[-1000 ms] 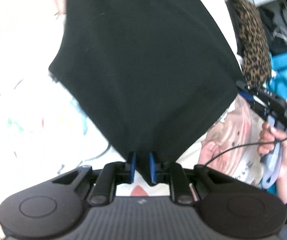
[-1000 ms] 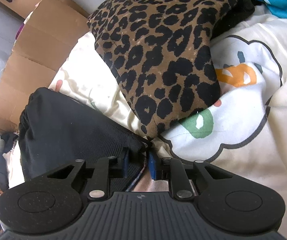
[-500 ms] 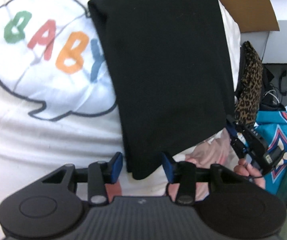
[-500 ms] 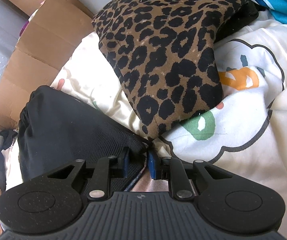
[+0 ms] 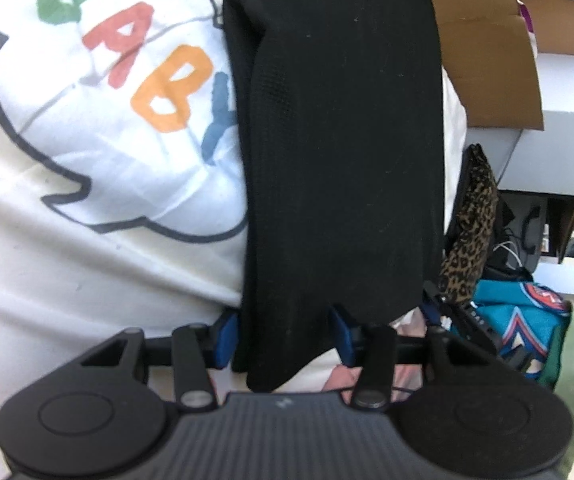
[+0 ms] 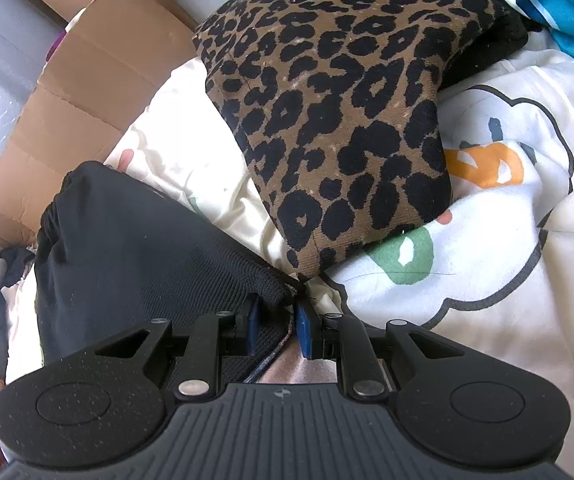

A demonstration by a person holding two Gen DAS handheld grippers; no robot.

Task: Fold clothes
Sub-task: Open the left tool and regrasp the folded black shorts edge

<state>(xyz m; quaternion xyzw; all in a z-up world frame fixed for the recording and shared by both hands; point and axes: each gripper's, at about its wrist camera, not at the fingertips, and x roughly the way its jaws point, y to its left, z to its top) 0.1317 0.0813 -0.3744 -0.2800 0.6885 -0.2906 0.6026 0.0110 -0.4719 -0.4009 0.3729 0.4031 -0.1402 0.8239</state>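
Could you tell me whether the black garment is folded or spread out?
Folded: the black knit garment lies doubled lengthwise, its layered edges visible along one side.

The right gripper [image 6: 277, 330] pinches the corner of a black garment [image 6: 135, 248] lying on a white printed blanket [image 6: 507, 264]. A leopard-print cushion [image 6: 339, 112] rests just beyond on the blanket, with cardboard [image 6: 75, 104] at the left
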